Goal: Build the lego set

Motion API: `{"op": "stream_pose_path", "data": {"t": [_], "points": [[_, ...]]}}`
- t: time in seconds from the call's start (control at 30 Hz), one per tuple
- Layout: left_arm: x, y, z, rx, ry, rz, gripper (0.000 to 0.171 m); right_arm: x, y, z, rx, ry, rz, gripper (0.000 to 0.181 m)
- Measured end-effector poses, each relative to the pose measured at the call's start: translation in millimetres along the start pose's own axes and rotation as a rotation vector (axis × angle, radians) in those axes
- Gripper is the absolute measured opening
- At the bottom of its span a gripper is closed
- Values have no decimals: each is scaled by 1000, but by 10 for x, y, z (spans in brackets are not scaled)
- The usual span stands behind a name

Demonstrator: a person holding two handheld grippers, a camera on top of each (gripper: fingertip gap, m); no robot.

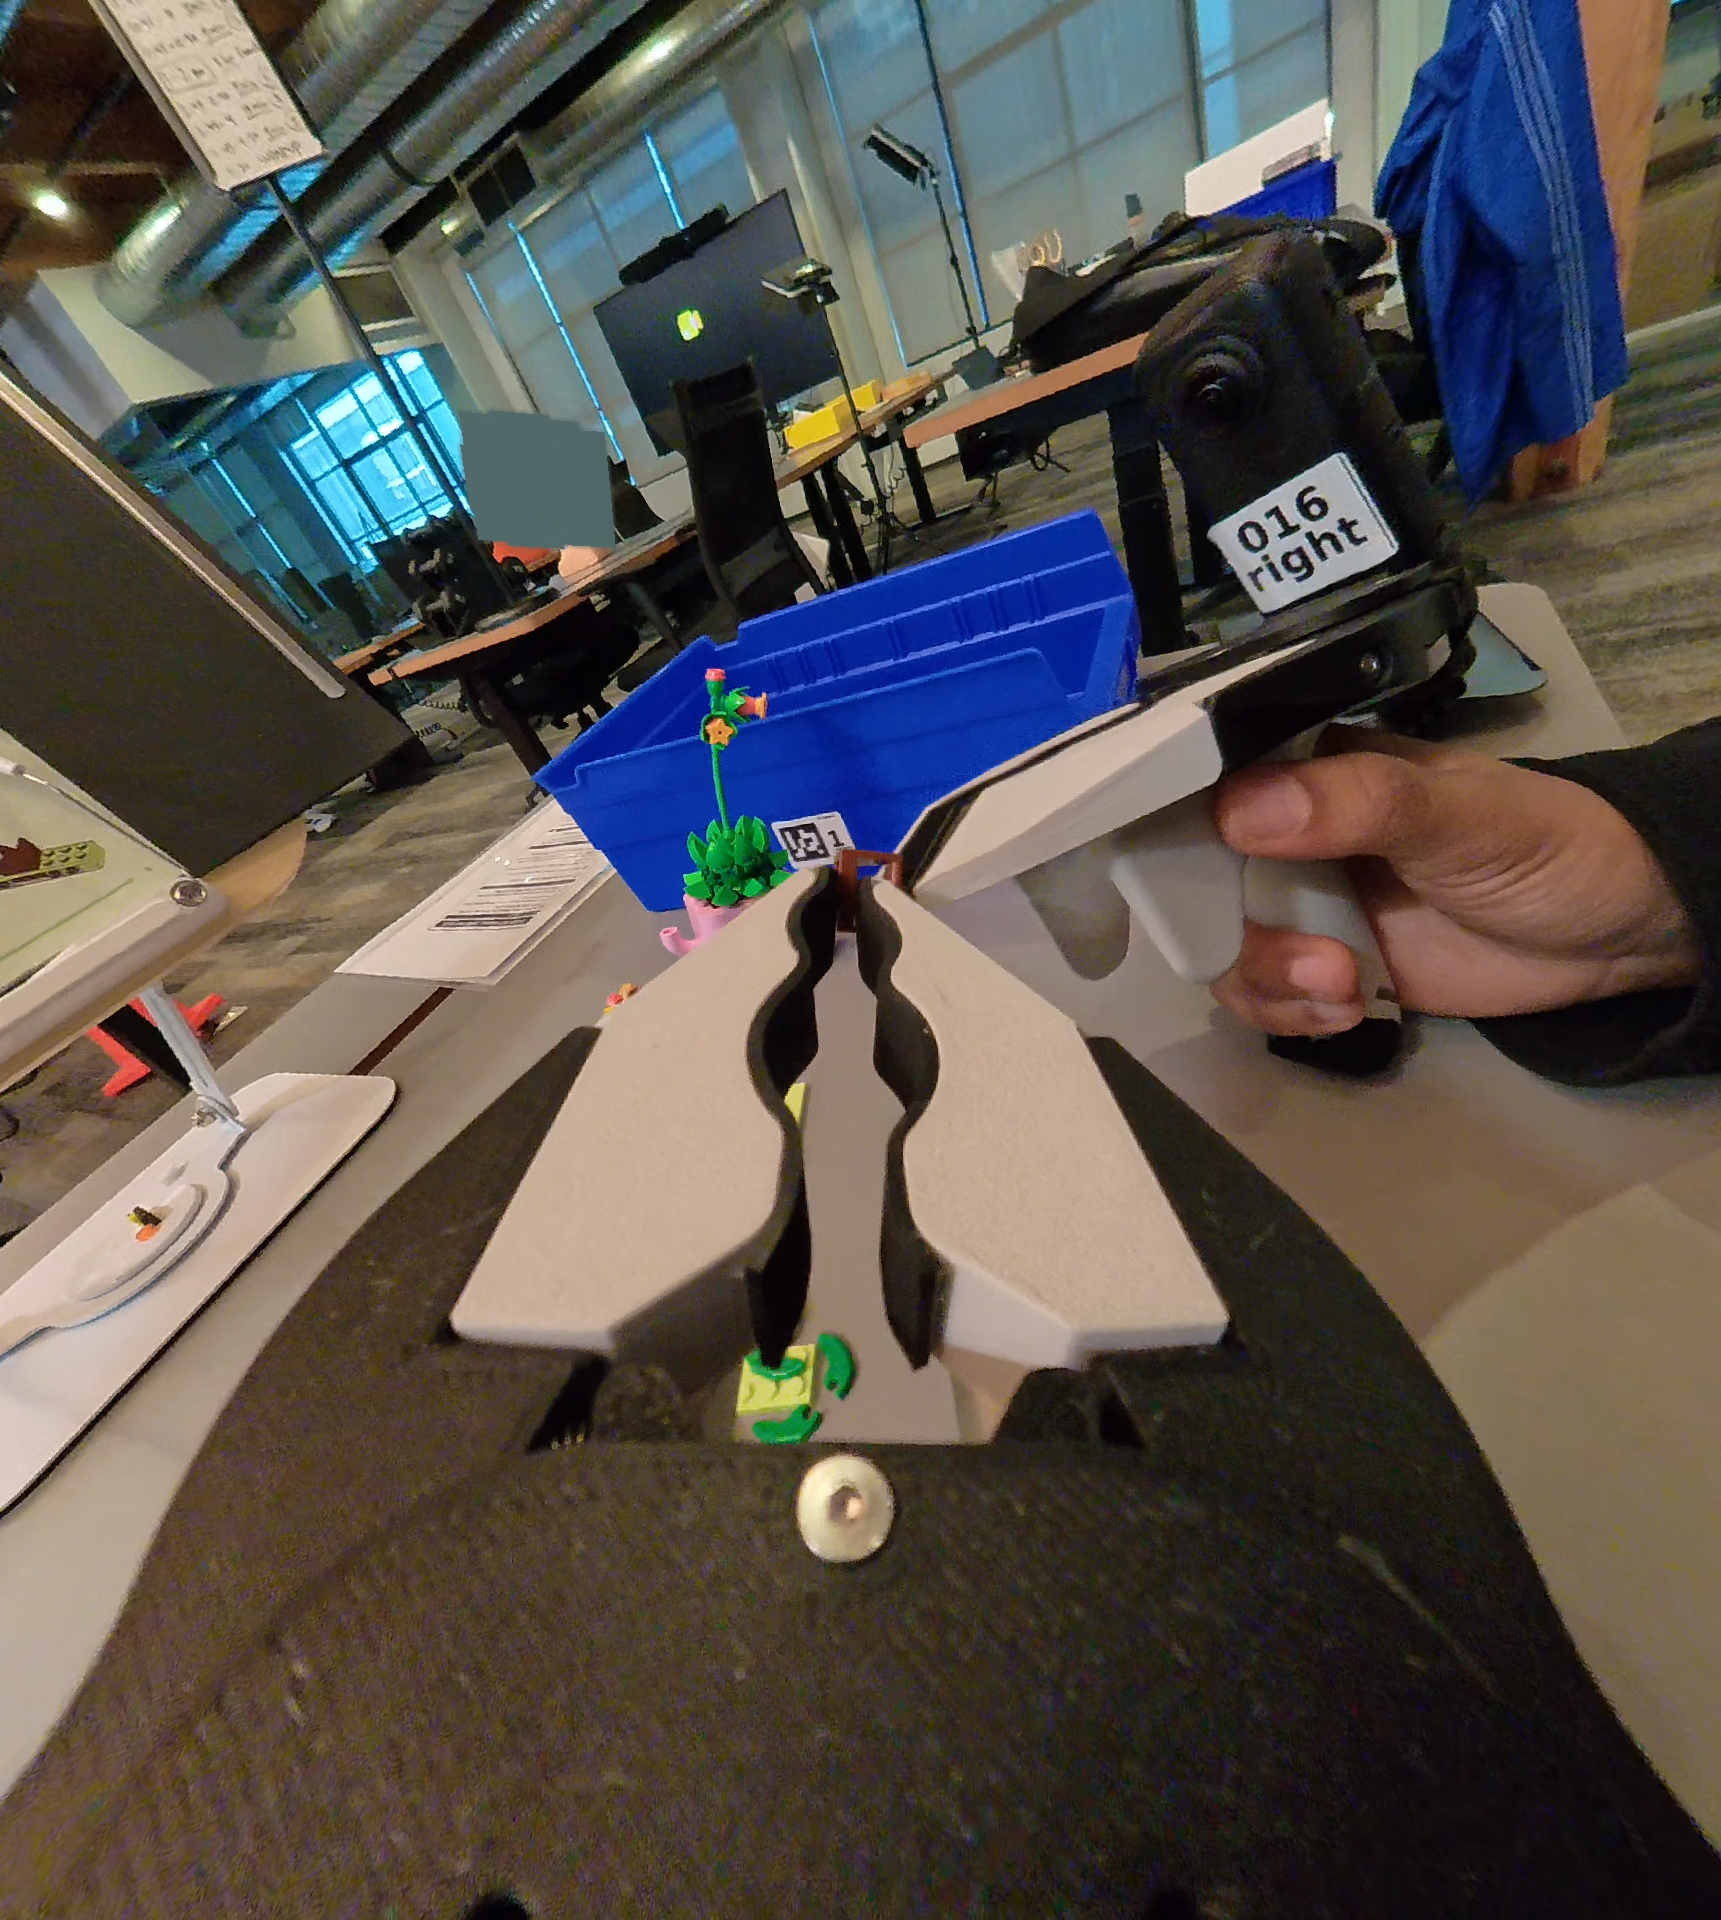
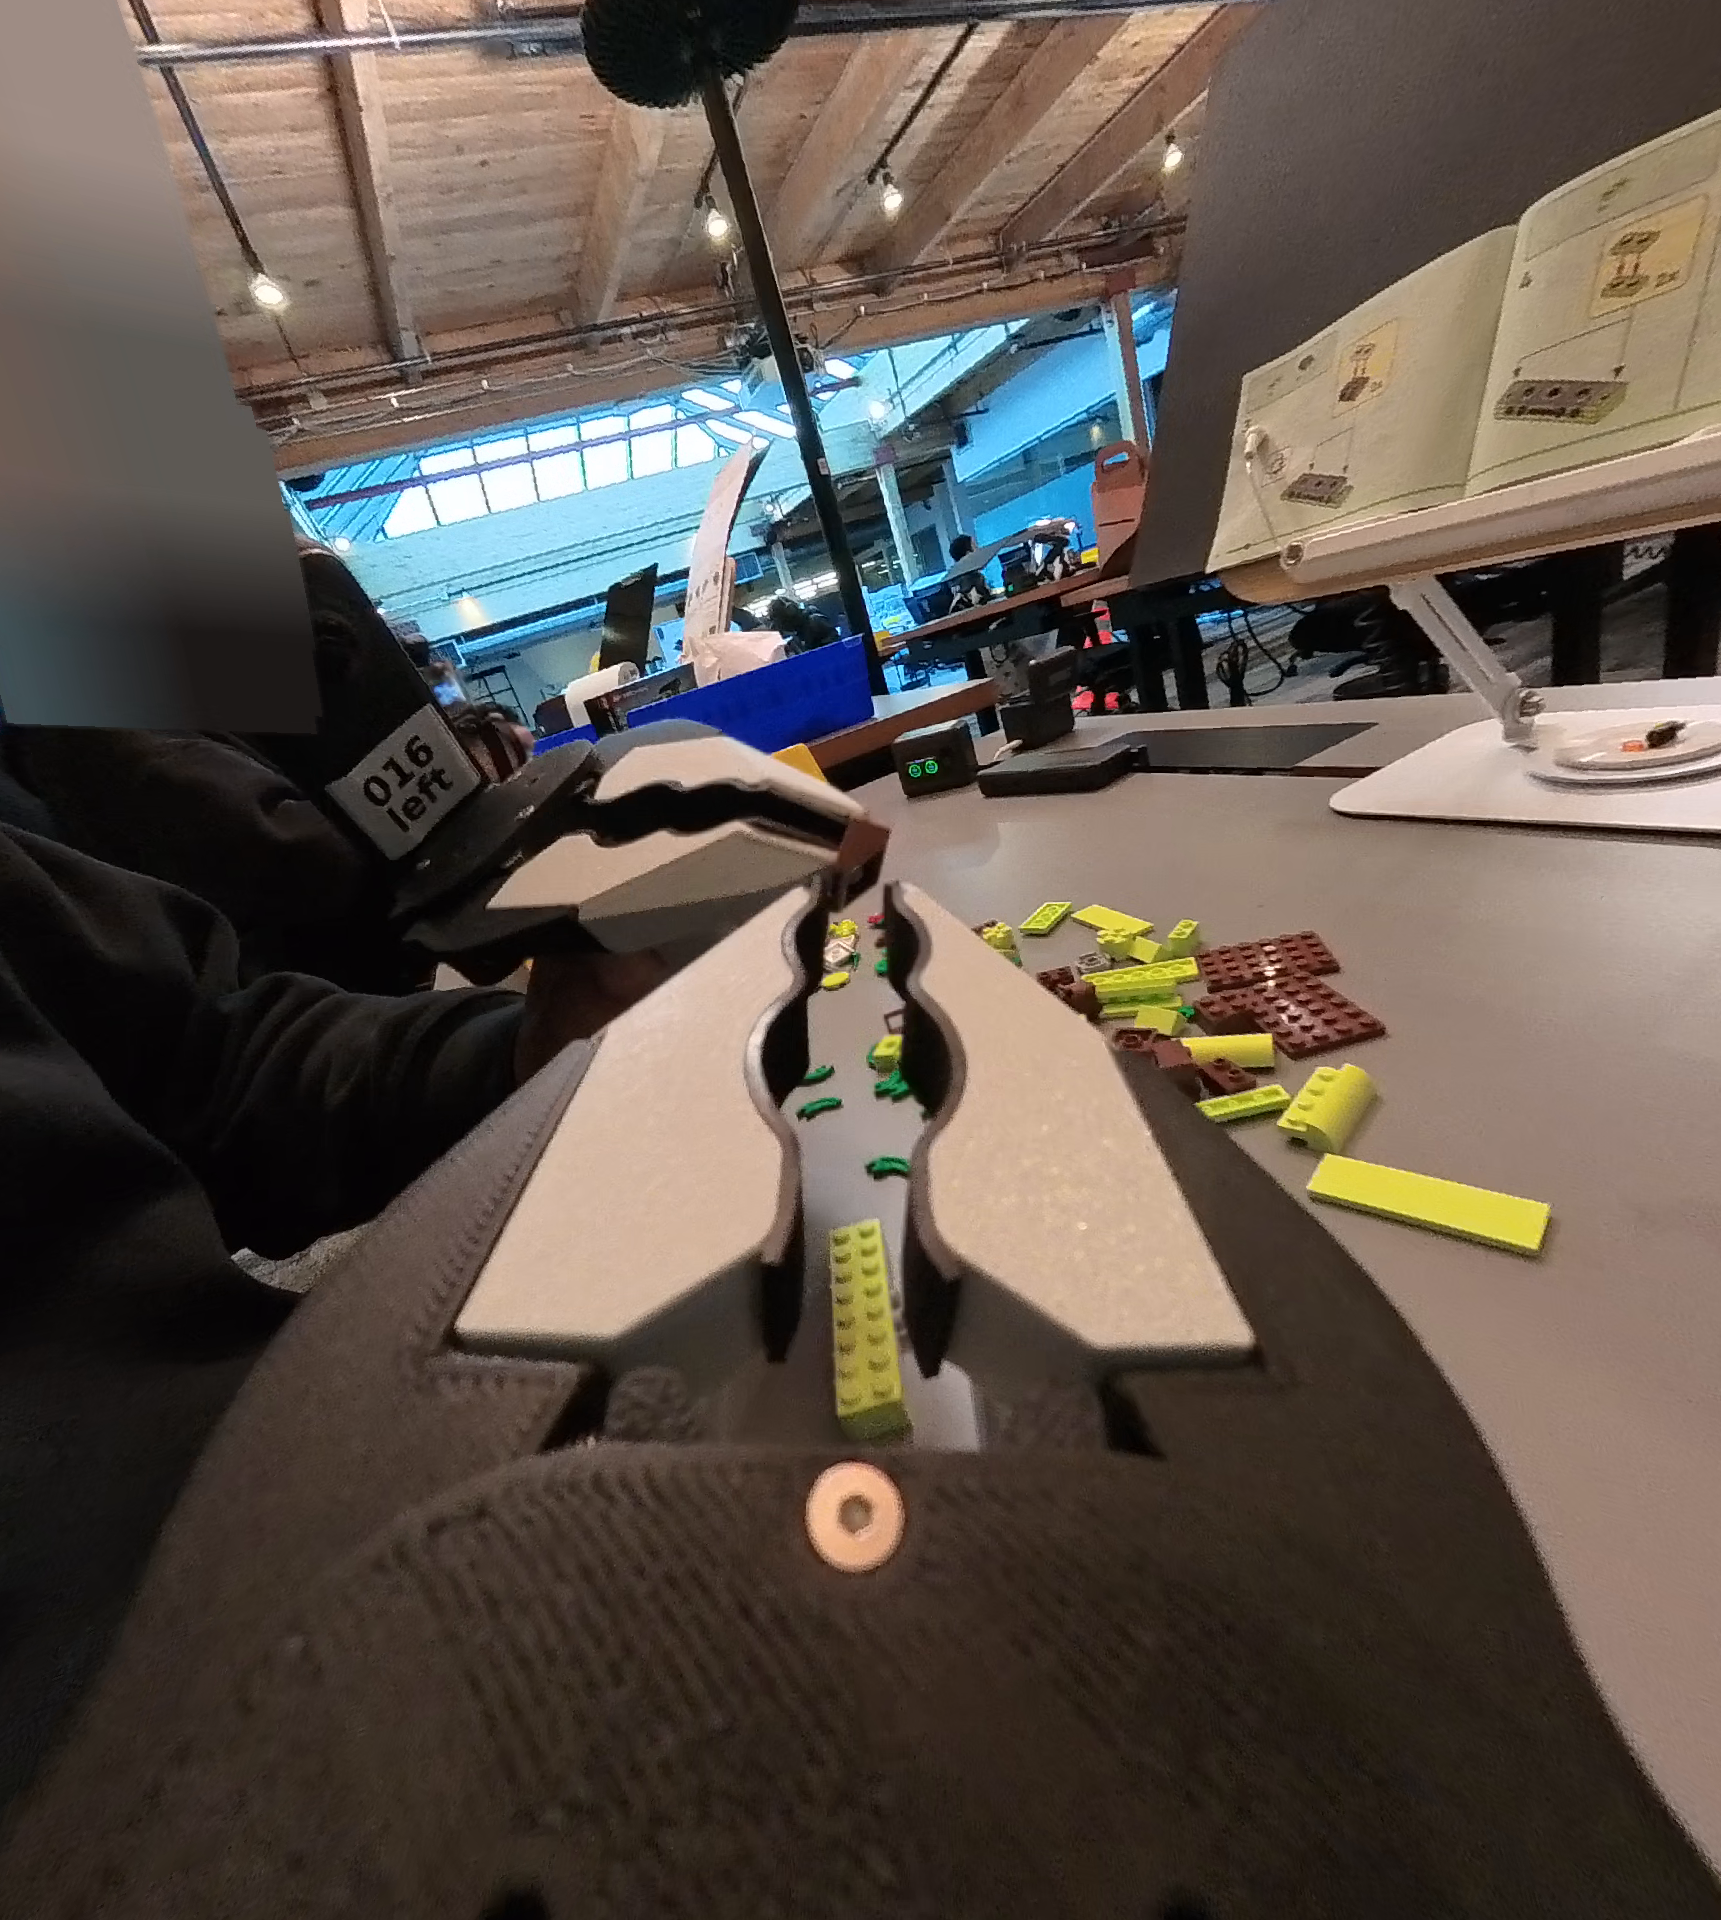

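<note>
The blue bin sits at the table's far edge, contents hidden. Left gripper is nearly closed, pinching a small brown lego frame piece. Right gripper is also nearly closed, tips meeting it, grip unclear. Loose lime and brown bricks lie scattered mid-table, plus one flower build by the bin.

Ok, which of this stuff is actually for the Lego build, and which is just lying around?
For the build: brown piece; left gripper; right gripper; loose lime and brown bricks; instruction booklet.

Probably just lying about: blue bin; printed sheet; small black devices.
</note>
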State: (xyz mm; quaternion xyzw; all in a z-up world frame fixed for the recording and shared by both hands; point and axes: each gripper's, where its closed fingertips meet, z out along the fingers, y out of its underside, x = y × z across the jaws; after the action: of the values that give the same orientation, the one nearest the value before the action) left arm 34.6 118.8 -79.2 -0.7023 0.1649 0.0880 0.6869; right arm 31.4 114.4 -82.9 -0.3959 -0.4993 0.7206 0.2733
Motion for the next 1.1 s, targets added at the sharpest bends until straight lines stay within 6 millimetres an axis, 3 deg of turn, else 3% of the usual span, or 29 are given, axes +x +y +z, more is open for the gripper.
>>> {"op": "stream_pose_path", "data": {"t": [0.27, 0.4, 0.47, 0.53, 0.63, 0.7, 0.8, 1.1], "points": [[58, 46, 21, -19, 52, -29, 2, 29, -11, -43, -25, 40, -78, 0], [-55, 109, -18, -73, 66, -148, 22, 128, 5, -133, -208, 112, -275, 0], [-109, 123, -108, -81, 68, -210, 26, 133, 104, -181, -392, 120, -469, 0], [-135, 176, -203, -102, 67, -258, 26, 186, 331, -262, -634, 113, -749, 0], [-122, 281, -316, -154, 69, -299, 25, 452, 658, -479, -1006, 98, -1270, 1], [-84, 340, -374, -187, 83, -322, 25, 543, 787, -547, -1126, 20, -1521, 0], [-14, 406, -444, -210, 113, -355, 24, 516, 965, -637, -1222, -130, -1568, 1], [27, 540, -538, -238, 145, -398, 23, 443, 1037, -700, -1329, -290, -1620, 1]]}}
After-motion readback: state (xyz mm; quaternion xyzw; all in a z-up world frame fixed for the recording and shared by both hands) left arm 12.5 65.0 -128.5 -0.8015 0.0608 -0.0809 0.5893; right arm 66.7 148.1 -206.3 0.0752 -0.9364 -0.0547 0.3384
